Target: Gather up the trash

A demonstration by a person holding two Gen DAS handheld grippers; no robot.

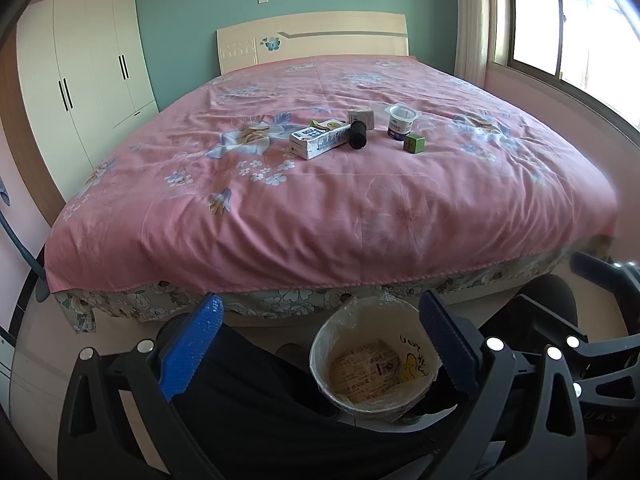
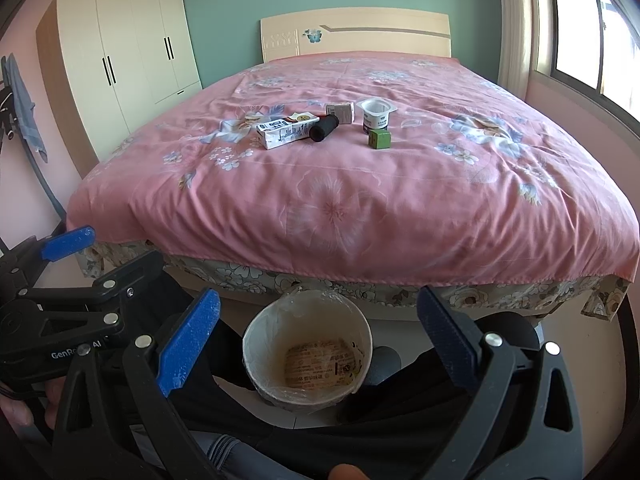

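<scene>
Trash lies on the pink bedspread: a white milk carton, a black cylinder, a small grey box, a white yogurt cup and a green cube. The right wrist view shows them too: carton, cylinder, box, cup, cube. A lined round bin stands on the floor at the bed's foot. My left gripper and right gripper are open, empty, held above the bin, far from the trash.
A cream wardrobe stands at the left wall. A window is on the right. The bed's headboard is at the far wall. The left gripper also shows at the left in the right wrist view. Dark trouser legs lie below.
</scene>
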